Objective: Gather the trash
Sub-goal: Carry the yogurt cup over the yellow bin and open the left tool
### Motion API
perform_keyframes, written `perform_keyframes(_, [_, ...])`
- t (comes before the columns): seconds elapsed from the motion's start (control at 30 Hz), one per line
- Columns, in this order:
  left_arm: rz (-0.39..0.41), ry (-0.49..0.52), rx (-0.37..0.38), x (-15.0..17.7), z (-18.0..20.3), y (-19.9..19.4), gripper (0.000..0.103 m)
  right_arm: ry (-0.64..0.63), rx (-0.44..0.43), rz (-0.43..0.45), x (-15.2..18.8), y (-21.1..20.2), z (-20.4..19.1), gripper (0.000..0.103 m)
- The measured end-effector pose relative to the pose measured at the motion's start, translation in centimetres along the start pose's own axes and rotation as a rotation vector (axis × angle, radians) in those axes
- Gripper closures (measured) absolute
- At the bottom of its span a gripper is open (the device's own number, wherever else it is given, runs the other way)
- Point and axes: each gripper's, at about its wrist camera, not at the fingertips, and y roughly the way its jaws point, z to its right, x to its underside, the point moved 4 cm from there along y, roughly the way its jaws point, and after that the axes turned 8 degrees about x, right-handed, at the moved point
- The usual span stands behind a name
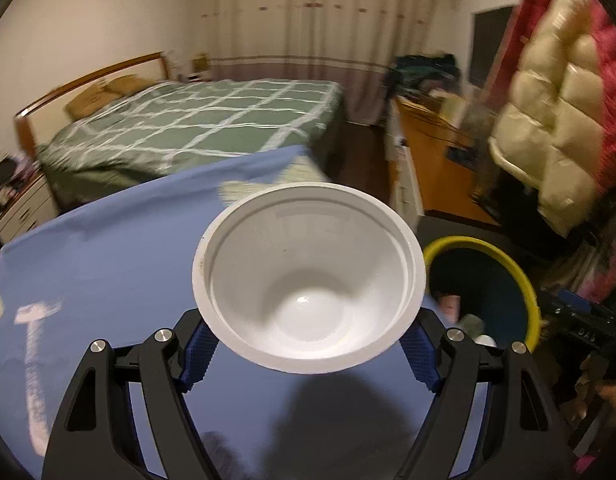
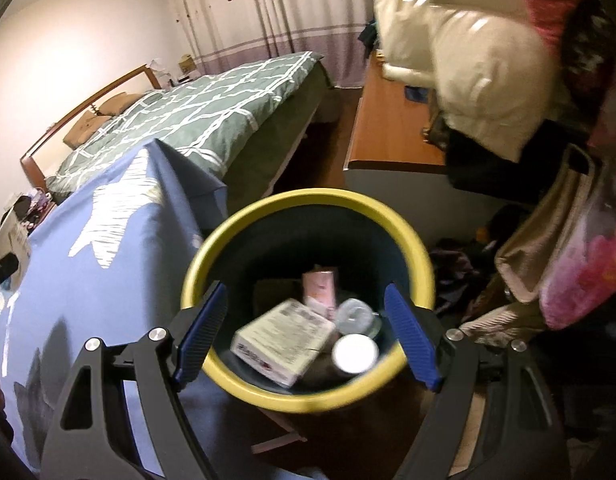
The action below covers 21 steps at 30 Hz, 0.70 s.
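Between the jaws, empty white bowl (image 1: 308,276)

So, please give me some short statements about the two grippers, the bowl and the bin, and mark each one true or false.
1. The left gripper holds a white bowl between its blue pads. True.
2. The bowl has food in it. False: its inside looks empty.
3. The right gripper holds a box. False: its jaws stand open with nothing between them; the box lies in the bin.
4. The bin has a yellow rim. True.
5. The bin is empty. False: it holds the box, a pink carton and other pieces.
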Motion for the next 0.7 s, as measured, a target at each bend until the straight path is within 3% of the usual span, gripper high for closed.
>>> perform_keyframes(0.4, [-0.155,0.174,0.139,-0.5,14.5,8.5,0.025,0.073,0.053,0.015,1.9,-1.4,6.8,0.027])
perform_keyframes(0.7, [-0.262,0.189,0.185,0.5,18.7,13.4,0.025,0.111,0.07,0.006,2.4,-1.2,9.1,0.027])
